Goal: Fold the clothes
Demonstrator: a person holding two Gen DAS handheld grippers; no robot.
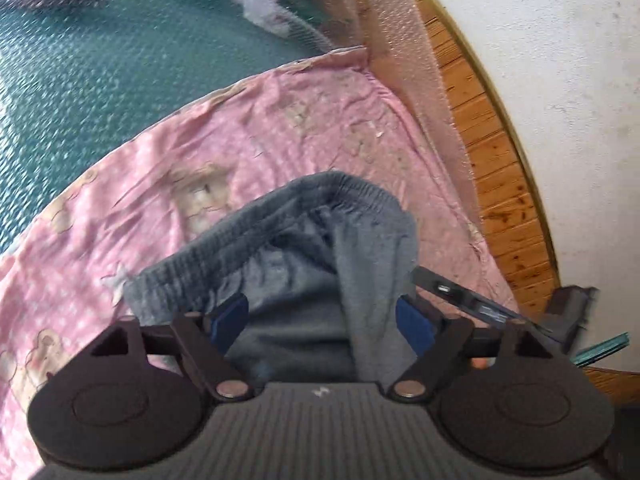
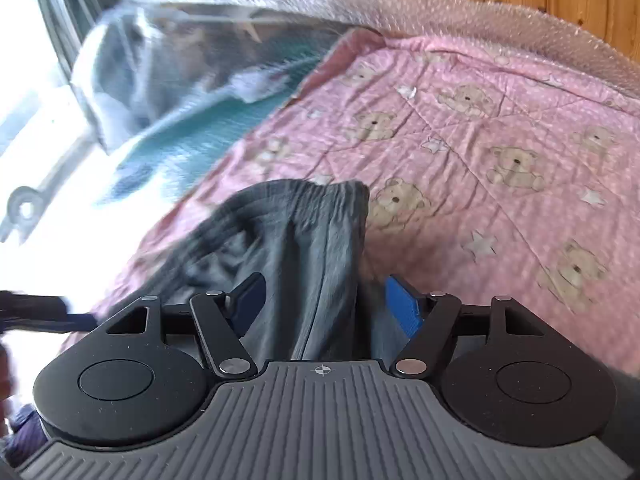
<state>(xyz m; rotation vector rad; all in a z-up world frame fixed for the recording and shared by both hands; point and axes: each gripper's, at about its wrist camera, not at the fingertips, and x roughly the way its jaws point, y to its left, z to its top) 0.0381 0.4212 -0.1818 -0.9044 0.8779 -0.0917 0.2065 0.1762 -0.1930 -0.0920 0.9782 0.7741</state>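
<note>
Grey sweatpants (image 1: pixel 304 240) with a ribbed elastic waistband lie bunched on a pink teddy-bear quilt (image 1: pixel 248 132). My left gripper (image 1: pixel 322 320) is open. Its blue pads (image 1: pixel 230 318) stand wide apart, and the grey cloth is heaped between them, reaching back to the gripper body. In the right wrist view, the sweatpants (image 2: pixel 304 248) show a folded ridge running between the fingers of my open right gripper (image 2: pixel 326 304), whose blue pad (image 2: pixel 404 308) stands clear on the right side. Whether the cloth is raised off the quilt cannot be told.
The pink quilt (image 2: pixel 480 140) covers a bed. Teal bedding under bubble wrap (image 1: pixel 100 60) lies to the left. A wooden bed frame (image 1: pixel 492 184) and a white wall (image 1: pixel 560 80) are on the right. A bright window (image 2: pixel 24 120) is at the far left.
</note>
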